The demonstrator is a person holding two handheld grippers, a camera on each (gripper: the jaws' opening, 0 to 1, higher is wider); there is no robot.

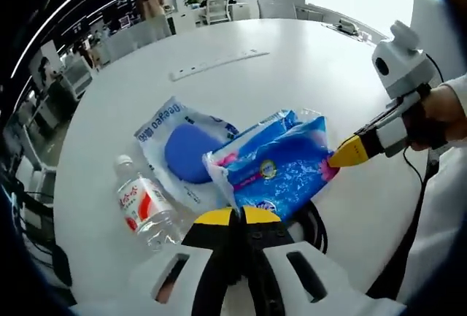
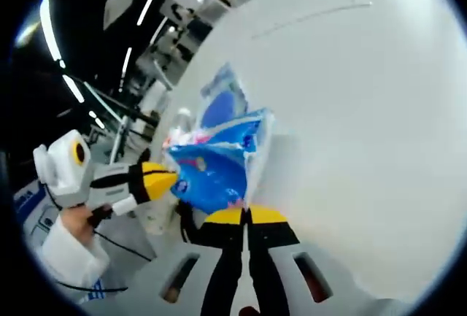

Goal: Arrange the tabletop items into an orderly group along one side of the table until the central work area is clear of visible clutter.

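Both hand-held grippers, left (image 1: 235, 217) and right (image 2: 246, 215), clamped on blue packet (image 1: 281, 166), beside water bottle (image 1: 146, 206) and pouch (image 1: 179, 148).

Right tool (image 2: 246, 214): yellow-tipped jaws pressed together, pinching the lower edge of the blue printed packet (image 2: 215, 163).
Blue printed packet: held up off the white worktop (image 2: 350, 126), crinkled, pink marks showing on its face.
Left tool (image 2: 169, 176): comes in from the left, its yellow tip right against the packet's other edge; whether the jaws are closed on it is hard to tell.
Hand (image 2: 76, 221): in a white sleeve, gripping that tool's handle, near the worktop's edge.
Behind the packet: a white pouch with a blue oval (image 2: 221, 101), flat on the worktop.
Bottle (image 2: 179, 120): just beside the pouch, mostly hidden.
Far across the worktop: a long pale strip (image 2: 314, 15).
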